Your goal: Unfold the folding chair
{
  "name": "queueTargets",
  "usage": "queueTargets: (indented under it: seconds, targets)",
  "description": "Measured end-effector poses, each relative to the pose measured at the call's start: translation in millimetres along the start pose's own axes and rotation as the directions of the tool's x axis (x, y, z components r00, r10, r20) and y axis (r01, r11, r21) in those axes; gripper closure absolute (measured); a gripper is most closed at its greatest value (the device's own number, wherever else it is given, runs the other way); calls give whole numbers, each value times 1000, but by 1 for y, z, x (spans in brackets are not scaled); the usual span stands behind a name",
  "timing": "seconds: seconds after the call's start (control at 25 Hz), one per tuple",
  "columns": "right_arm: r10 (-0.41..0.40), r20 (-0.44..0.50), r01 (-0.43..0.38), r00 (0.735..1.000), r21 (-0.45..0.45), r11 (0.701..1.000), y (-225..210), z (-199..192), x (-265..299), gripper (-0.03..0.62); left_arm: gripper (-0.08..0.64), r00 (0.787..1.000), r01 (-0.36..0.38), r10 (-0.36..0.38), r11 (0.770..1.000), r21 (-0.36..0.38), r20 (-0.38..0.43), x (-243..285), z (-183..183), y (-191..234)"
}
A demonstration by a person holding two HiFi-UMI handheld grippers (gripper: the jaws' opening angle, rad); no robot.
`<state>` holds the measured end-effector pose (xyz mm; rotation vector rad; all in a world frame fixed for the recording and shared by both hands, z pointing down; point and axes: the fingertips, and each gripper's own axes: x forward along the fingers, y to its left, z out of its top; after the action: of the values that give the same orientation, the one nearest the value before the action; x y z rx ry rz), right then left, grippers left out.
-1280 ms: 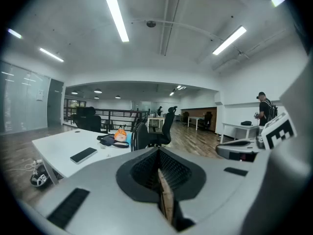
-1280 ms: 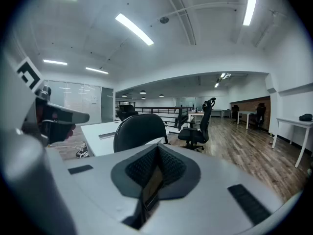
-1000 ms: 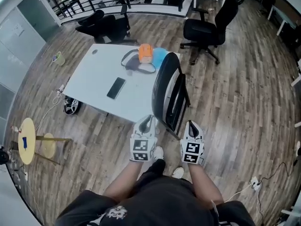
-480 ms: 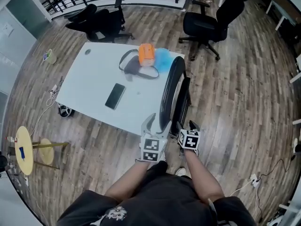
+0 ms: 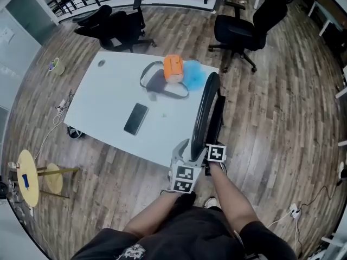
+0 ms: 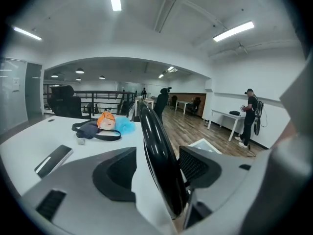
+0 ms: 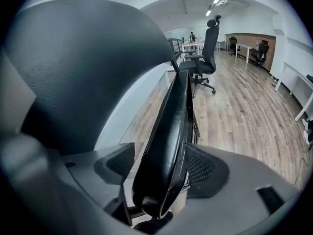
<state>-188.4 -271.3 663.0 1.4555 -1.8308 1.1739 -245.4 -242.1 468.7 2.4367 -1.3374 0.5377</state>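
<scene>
The folded black chair stands on edge against the right side of the white table. Both grippers are at its near lower end. In the left gripper view, the chair's curved black panel runs between the jaws of my left gripper, which stand wide with a gap at the left pad. My right gripper is opening, and the chair's folded edge lies between its pads without being pressed. From the head view, the left gripper is left of the chair's end and the right gripper is against its right side.
On the table lie a black phone, an orange item with a dark strap and a blue fluffy thing. Black office chairs stand beyond. A yellow round stool is at far left. A person stands far off.
Both grippers have gone from shut to open and moved in on the chair's near end. The right one dropped and swung left. The chair's edge now sits between each pair of jaws.
</scene>
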Motion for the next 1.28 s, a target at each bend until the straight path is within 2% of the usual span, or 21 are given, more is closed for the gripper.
queueTargets:
  seconds: [0.16, 0.28, 0.36, 0.44, 0.56, 0.68, 0.96, 1.12, 1.28]
  targets:
    - [7, -38, -8, 999, -15, 1000, -4, 0, 15, 287, 296, 998, 51, -50, 999, 12, -42, 9, -3, -2]
    - [5, -57, -7, 998, -35, 999, -6, -1, 24, 288, 346, 996, 79, -78, 997, 17, -51, 13, -3, -7]
    - [19, -67, -20, 998, -15, 1000, -5, -1, 30, 289, 404, 996, 80, -78, 996, 26, -52, 15, -2, -10]
    - [37, -73, -36, 997, 10, 999, -3, -3, 32, 293, 415, 996, 77, -76, 997, 18, -52, 15, -3, -10]
    - [44, -69, -43, 997, 25, 999, -3, -4, 32, 346, 421, 996, 75, -75, 997, -3, -47, 15, -3, -9]
    - [47, -51, -44, 998, 54, 998, -3, -4, 29, 425, 429, 996, 74, -75, 997, -24, -49, 16, -4, -7]
    - [54, -38, -50, 998, 95, 994, -11, -6, 22, 442, 436, 995, 91, -92, 995, -34, -37, 15, -3, -11]
    - [11, -41, -6, 999, 102, 995, -36, -13, 14, 448, 436, 994, 108, -109, 994, -31, -27, 14, 0, -20]
    - [22, -32, -18, 999, 123, 992, -54, -15, 5, 451, 436, 993, 113, -114, 993, -40, -25, 16, 2, -28]
